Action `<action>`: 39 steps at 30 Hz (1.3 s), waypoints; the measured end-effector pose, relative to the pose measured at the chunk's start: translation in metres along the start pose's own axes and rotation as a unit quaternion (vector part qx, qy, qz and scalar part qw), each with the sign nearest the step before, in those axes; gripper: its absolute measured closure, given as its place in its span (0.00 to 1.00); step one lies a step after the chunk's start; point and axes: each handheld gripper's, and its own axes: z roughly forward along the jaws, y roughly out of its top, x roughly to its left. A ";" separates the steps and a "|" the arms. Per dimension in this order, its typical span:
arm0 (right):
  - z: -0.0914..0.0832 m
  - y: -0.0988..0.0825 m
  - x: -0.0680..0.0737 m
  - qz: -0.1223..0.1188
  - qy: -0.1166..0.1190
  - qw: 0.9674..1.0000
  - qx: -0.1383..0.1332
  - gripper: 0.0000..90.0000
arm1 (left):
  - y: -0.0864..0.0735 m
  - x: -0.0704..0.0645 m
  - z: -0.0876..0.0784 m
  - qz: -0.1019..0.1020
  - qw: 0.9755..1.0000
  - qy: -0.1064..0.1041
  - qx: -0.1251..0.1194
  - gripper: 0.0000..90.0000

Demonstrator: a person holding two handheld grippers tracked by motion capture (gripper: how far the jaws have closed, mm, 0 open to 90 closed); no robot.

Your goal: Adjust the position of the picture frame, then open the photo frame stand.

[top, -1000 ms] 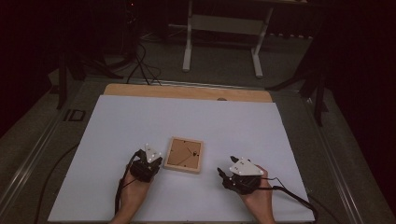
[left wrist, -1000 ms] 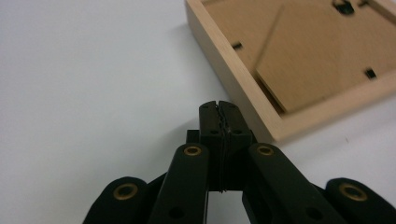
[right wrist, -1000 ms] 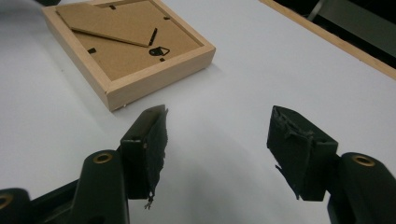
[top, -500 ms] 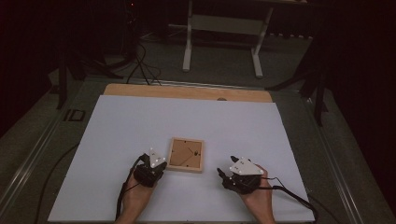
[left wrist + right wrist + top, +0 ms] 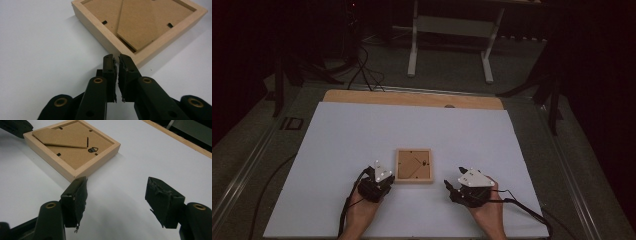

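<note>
Tongs flank a square, pale wooden picture frame point(image 5: 413, 165) that lies face down on the white desk point(image 5: 362, 130), its brown fibreboard backing and folded-flat stand leg turned upward. The frame sits between the two tools, just ahead of both.

The left tongs point(image 5: 385, 181) sit at the frame's near-left corner. In the left gripper view, the left tongs point(image 5: 116, 65) show a thin slit between the two black padded jaws; they have just been opening from fully closed, and nothing is between them. Their tips point at the frame's corner point(image 5: 140, 60), very close to the wood; whether they actually touch it is hard to judge from this angle.

The right tongs point(image 5: 451, 186) rest on the desk to the frame's right, clear of it. In the right gripper view, the right tongs point(image 5: 116, 195) stand wide apart with only bare white desk between the jaws. The frame point(image 5: 72, 152) lies ahead and to the left of that opening, its nearest corner just beyond the left jaw's tip, and its small black hanging tab visible on the backing.

A hand point(image 5: 362, 212) holds the left tool and another hand point(image 5: 487, 215) the right one, with a dark cable trailing from each.
</note>
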 end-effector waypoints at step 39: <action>-0.062 0.024 0.002 -0.030 -0.158 0.987 -0.026 0.33 | 0.009 0.010 -0.015 -0.011 0.997 -0.047 -0.065 0.68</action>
